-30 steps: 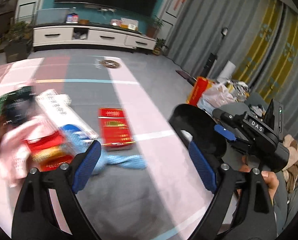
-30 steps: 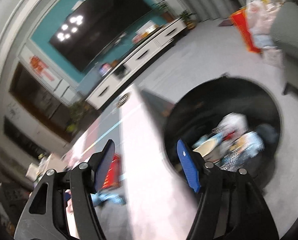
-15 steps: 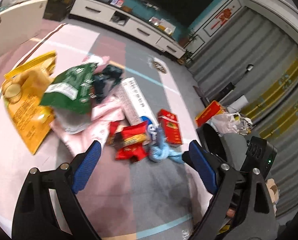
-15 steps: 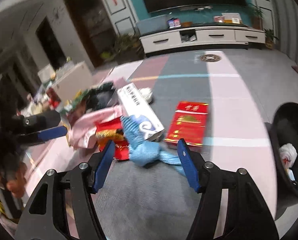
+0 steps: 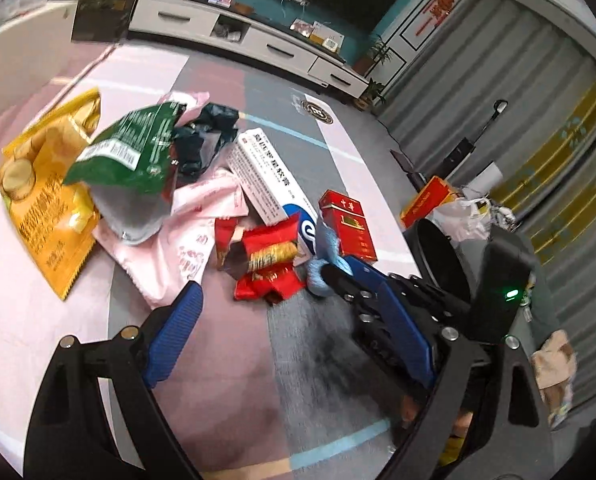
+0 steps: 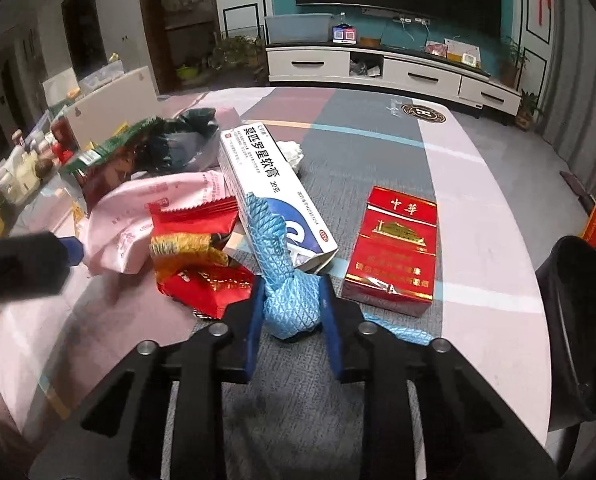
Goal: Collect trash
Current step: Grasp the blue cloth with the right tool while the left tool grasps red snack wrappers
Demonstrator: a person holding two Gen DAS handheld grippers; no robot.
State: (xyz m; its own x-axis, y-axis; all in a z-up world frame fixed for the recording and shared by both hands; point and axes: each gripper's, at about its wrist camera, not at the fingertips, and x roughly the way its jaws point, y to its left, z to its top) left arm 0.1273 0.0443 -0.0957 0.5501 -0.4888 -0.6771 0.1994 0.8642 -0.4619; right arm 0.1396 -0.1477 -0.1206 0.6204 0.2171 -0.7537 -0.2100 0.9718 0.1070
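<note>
Right gripper (image 6: 292, 312) clamped on a blue crumpled wrapper (image 6: 286, 280); left gripper (image 5: 290, 332) hung with its jaws spread and nothing between them.

In the right wrist view the wrapper sat at lower centre, pinched between both jaws, its upper end lying across the white ointment box (image 6: 270, 184). Just right of it lay a red cigarette pack (image 6: 394, 248) flat on the desk (image 6: 478, 208); to the left, red snack wrappers (image 6: 194, 252) and a pink bag (image 6: 146, 208). The black trash bin (image 6: 578, 332) stood at the right edge. In the left wrist view, a green bag (image 5: 134, 148) and a yellow bag (image 5: 42, 196) lay at upper left.
</note>
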